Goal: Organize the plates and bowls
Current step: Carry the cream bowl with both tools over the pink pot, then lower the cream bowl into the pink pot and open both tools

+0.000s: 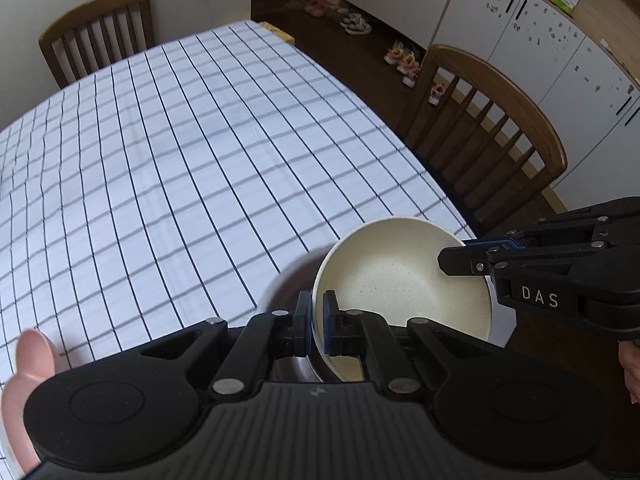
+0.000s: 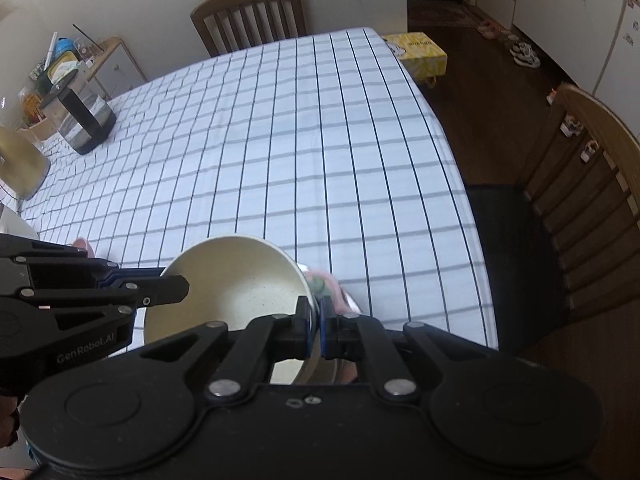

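Left wrist view:
Bowls: one cream speckled bowl (image 1: 400, 280), tilted, above the near right corner of the checked tablecloth (image 1: 200, 160).
Left gripper (image 1: 316, 322): clamped on the bowl's near rim, one blue pad inside the wall, one outside.
Right gripper (image 1: 472, 254): enters from the right, clamped on the bowl's right rim; lettering "DAS" on its body.
Metal dish (image 1: 294, 366): one, under the cream bowl, mostly hidden by the fingers; exact kind hard to tell.
Pink dish (image 1: 28, 380): one, at the lower left, cut off by the frame and the gripper body.
Chairs: two wooden, one chair (image 1: 96, 32) at the far end, one side chair (image 1: 492, 120) at the right.
Shoes (image 1: 406, 62): several on the dark floor, too small to count surely.

Right wrist view:
Bowls: the same one cream bowl (image 2: 236, 280), held off the cloth at the near edge.
Right gripper (image 2: 317, 330): closed on the right rim.
Left gripper (image 2: 160, 284): from the left, closed on the left rim.
Beyond the right rim: something pink and green (image 2: 324, 286), blurred, not identifiable.
Kettle (image 2: 82, 120): one, black and steel, far left on the cloth.
Yellow box (image 2: 418, 54): one, on the floor past the far corner.
Chairs: two again.
Gold-toned object (image 2: 20, 164): one, at the left edge, cut off.
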The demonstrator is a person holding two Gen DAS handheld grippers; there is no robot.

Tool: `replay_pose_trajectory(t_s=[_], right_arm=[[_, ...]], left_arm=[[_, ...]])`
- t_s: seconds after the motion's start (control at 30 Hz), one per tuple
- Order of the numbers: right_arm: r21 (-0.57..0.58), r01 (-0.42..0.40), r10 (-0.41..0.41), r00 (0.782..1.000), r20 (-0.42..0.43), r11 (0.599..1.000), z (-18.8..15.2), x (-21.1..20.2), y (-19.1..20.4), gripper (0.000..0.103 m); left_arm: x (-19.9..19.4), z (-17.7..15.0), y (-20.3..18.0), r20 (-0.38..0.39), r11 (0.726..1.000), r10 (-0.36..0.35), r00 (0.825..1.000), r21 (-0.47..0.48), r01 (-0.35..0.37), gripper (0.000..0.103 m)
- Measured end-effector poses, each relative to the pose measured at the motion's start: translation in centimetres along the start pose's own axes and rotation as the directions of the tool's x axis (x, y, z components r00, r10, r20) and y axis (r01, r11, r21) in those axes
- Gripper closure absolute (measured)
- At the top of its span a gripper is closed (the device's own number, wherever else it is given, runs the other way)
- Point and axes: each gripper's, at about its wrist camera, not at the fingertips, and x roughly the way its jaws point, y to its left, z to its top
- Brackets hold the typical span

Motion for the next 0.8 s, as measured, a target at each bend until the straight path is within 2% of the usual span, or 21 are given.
replay_pose_trajectory(t_s=[0.27, 0.8], right_arm=[[0.013, 0.010, -0.010, 1.000, -0.025, 1.000, -1.6, 1.4, -0.2, 0.098], [0.015, 0.002, -0.001, 0.999, -0.042, 1.000, -2.1, 3.4, -0.7, 0.096]], left_arm=[[2.0, -0.9, -0.1, -0.034, 1.000, 0.018, 0.999, -0.007, -0.018, 0.098], [3.8, -1.1, 0.2, -0.065, 0.999, 0.038, 0.997, -0.012, -0.039, 0.098]])
